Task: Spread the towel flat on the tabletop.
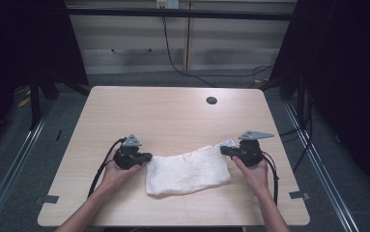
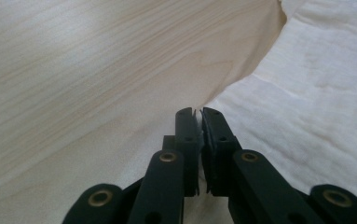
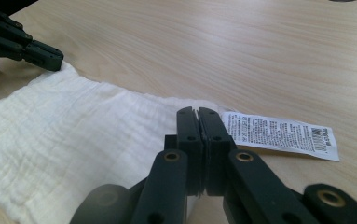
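One cloth [image 1: 187,171] between hand-held grippers.

cloth [image 1: 187,171] on table [image 1: 173,116] | label [image 1: 225,143] at its right end (beside right hand-held gripper [image 1: 223,150])

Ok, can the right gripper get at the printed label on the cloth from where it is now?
Probably yes. The label lies flat on the bare table right beside the right gripper, nothing covering it. But that gripper is shut on the cloth corner, so it would have to let go first.
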Demonstrator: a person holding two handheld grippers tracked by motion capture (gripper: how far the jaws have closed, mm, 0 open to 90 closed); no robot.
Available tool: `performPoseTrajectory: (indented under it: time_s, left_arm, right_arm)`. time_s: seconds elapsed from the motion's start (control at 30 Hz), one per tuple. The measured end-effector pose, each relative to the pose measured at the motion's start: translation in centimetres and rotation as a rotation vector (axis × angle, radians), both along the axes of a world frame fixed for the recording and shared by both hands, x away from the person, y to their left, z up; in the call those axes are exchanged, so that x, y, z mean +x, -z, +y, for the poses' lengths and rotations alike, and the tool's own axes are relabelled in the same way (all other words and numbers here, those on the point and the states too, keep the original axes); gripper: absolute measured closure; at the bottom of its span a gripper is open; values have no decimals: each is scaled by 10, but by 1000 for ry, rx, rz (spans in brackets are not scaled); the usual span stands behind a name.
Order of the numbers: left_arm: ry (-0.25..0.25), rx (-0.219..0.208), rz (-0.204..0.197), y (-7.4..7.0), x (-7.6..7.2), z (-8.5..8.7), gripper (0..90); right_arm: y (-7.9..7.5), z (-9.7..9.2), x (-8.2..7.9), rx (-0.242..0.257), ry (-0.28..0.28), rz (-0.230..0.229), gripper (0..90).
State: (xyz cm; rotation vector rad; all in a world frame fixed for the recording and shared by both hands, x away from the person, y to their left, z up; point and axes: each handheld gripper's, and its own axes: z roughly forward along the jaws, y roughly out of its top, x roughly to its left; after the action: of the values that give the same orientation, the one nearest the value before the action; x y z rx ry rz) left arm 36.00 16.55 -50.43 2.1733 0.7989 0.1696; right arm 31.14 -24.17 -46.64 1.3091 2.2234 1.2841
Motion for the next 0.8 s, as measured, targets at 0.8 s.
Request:
performPoseTrajectory:
  time_s: [0.8]
  left_arm:
    - [-89, -238, -85, -58, 3, 40, 869]
  right_arm:
    - [-31, 2, 11, 77, -3, -80, 883]
